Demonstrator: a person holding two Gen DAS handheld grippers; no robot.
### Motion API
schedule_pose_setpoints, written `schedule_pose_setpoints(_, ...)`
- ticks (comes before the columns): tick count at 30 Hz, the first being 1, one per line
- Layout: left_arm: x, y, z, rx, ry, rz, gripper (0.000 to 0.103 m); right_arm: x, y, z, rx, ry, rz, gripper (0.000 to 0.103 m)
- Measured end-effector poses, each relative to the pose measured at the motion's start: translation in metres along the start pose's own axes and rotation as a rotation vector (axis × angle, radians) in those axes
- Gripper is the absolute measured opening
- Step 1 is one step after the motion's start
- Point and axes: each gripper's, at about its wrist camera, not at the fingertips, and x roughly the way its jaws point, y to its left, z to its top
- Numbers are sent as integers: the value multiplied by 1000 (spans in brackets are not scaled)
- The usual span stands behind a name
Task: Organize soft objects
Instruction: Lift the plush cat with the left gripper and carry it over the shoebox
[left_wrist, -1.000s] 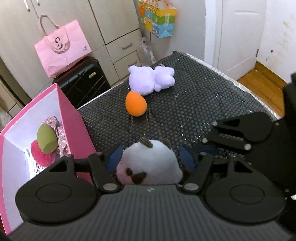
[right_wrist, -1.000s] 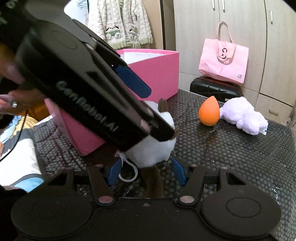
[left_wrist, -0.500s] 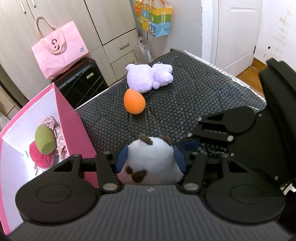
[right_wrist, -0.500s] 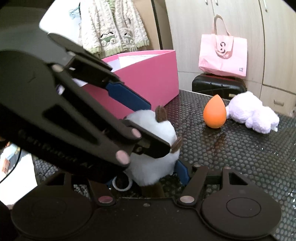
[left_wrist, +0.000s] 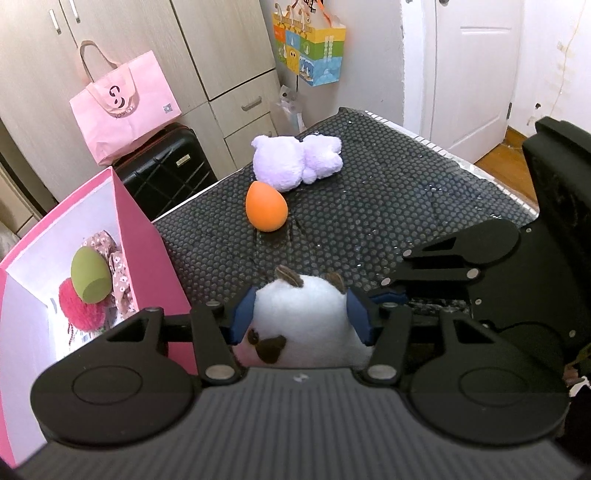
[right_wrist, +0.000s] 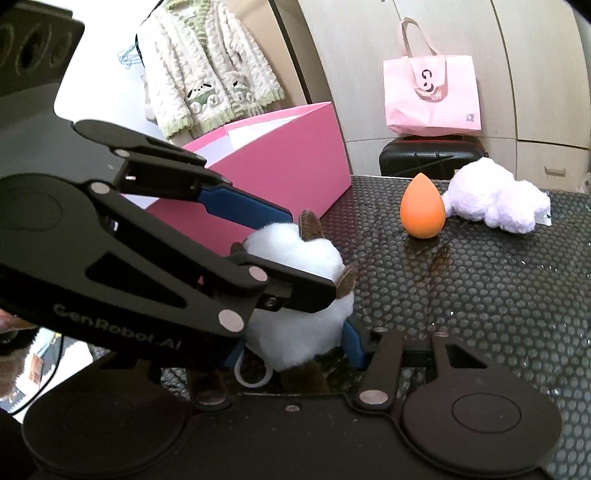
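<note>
Covering the surface, a black honeycomb mat (left_wrist: 406, 206), glinting in places and running out to pale edging at the far right corner.

Nearest the cameras, by the near edge: squeezing a white plush (left_wrist: 306, 314) between its blue pads, the left gripper (left_wrist: 301, 315), narrowed onto the toy's sides. Showing only brown ears, one eye and a brown patch; lower body cut off by the gripper housing. Sitting on or just above the mat, hard to tell which.

Reaching in from the right, the right gripper (right_wrist: 293, 350), straddling the same toy's lower part. One blue finger (right_wrist: 352, 345) touching the fur, the other mostly hidden behind the left gripper's linkage; pressing or merely flanking, impossible to tell. Dangling beneath the toy, a white ring (right_wrist: 253, 373).

Standing along the left edge, just beside the toy, a pink box (left_wrist: 147, 258), partly cut off by the frame. Lying inside: a green sponge (left_wrist: 90, 275), a floral fabric piece (left_wrist: 116, 269) half hidden behind it, and something fuzzy and magenta (left_wrist: 79, 310).

Farther in, standing upright mid-surface, an orange sponge (left_wrist: 266, 207). Just beyond, near the far edge, sprawling, a lilac plush (left_wrist: 295, 162), face not discernible.

Beyond the surface: a black suitcase (left_wrist: 162, 177) carrying a pink tote (left_wrist: 123, 110), beige cabinets (left_wrist: 221, 55), a colourful gift bag (left_wrist: 310, 48), a white door (left_wrist: 469, 74), and a knitted cardigan (right_wrist: 210, 74) hanging.
</note>
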Motion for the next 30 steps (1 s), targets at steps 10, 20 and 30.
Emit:
schedule_pose_setpoints(10, -26, -10, -8, -29, -47, -50, 53, -29, 13, -7, 6, -18, -7, 58)
schedule_pose_setpoints(20, -63, -24, -24, -44, -96, -124, 53, -65, 35, -15, 11, -5, -11, 58)
schedule_pose_setpoints(30, -96, -17, -43, -125, -72, -250, 53, -94, 64, -14, 6, 93, 5, 58)
